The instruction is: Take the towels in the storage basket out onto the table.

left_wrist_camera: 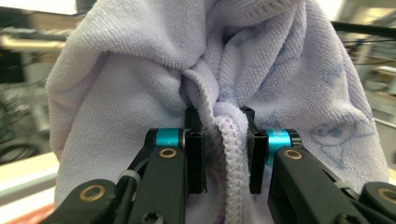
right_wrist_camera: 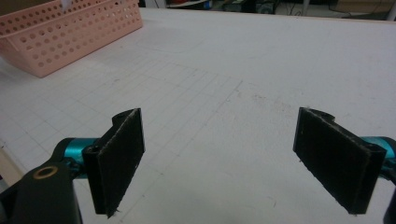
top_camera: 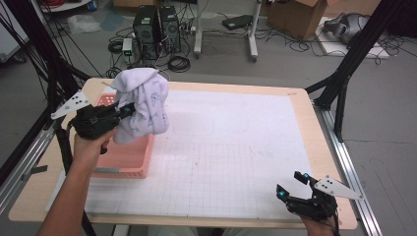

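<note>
Gripping towel [left_wrist_camera: 140, 84] above basket [top_camera: 129, 160]

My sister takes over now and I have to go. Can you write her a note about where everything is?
Left tool: shut on the pale purple towel, pinching a bunched fold with a stitched hem; the towel hangs lifted above the pink basket.
Right tool: open, holding nothing, near the table's front right corner above the white grid mat.
Basket: at the left side of the mat.
Done: towel is gripped and in the air.
Left: probably setting the towel down, either into the basket or out on the mat; which way it is going cannot be told.
</note>
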